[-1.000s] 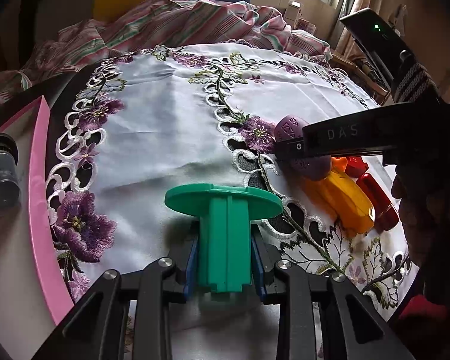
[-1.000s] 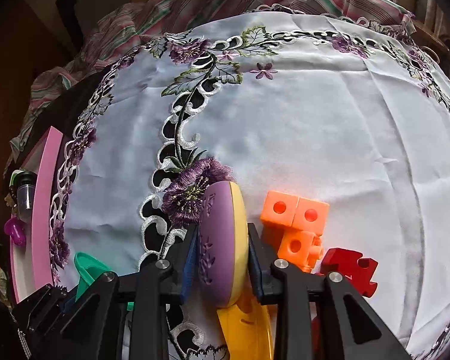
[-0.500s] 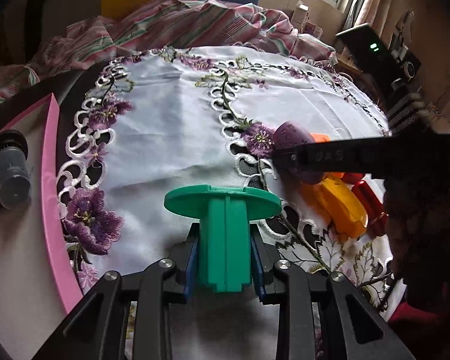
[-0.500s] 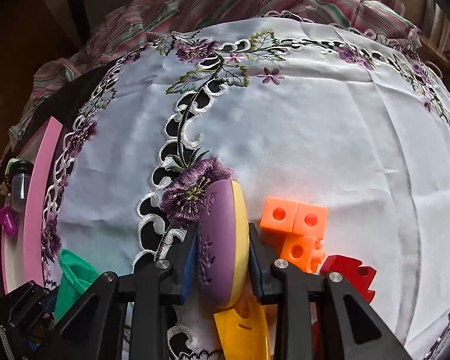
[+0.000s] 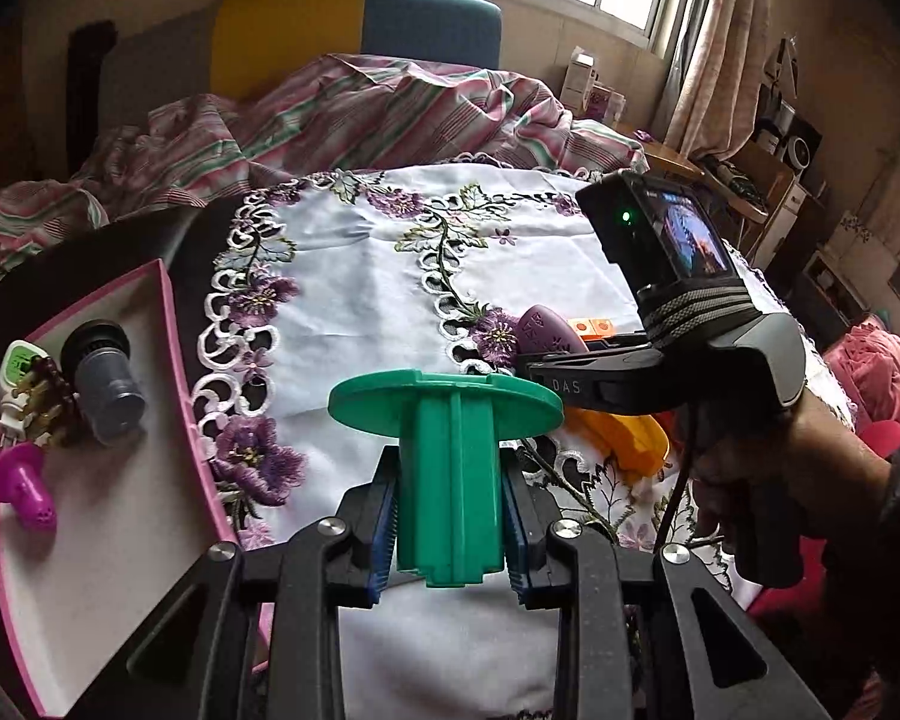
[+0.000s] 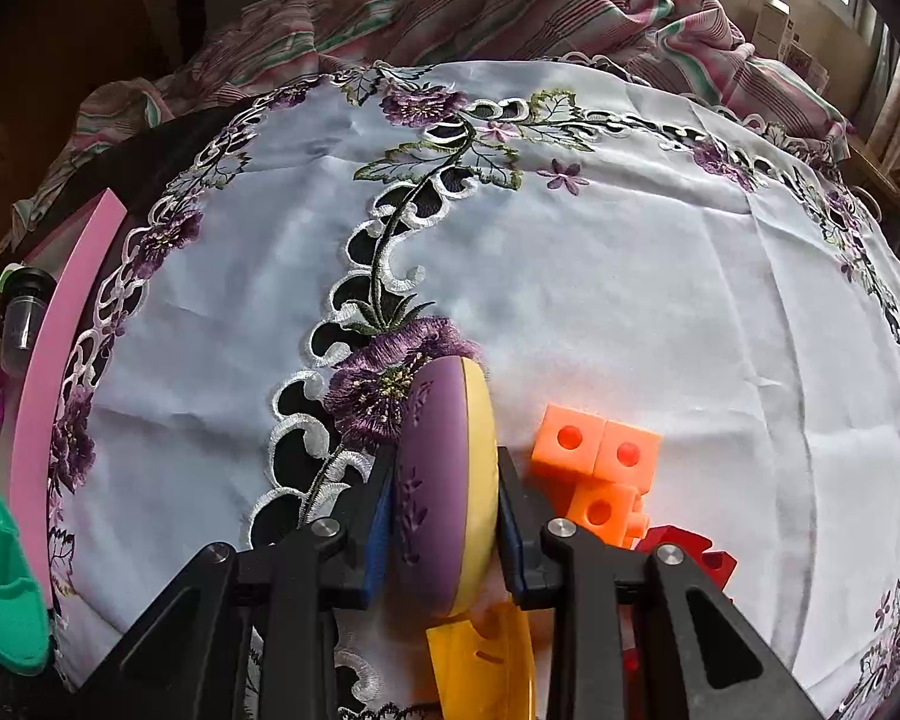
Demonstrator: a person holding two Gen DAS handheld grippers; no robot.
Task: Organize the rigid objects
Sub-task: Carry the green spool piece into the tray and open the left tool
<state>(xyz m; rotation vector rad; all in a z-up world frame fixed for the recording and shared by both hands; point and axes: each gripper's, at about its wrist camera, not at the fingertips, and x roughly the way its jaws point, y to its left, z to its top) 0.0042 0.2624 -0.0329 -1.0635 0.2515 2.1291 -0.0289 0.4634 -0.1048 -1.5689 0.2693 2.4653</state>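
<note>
Between your left gripper [image 5: 450, 516] pads sits the green spool [image 5: 450, 462], clamped by its stem, flange forward, just right of the pink tray [image 5: 174, 360], probably its destination. Your right gripper [image 6: 447, 510] is closed edgewise on the purple disc [image 6: 444, 492], beside the orange cubes [image 6: 594, 462].

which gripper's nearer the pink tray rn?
Left. The left gripper, shut on the green spool, sits right beside the pink tray. The right gripper, clamping the purple-yellow piece, is across the cloth by the orange blocks.
</note>
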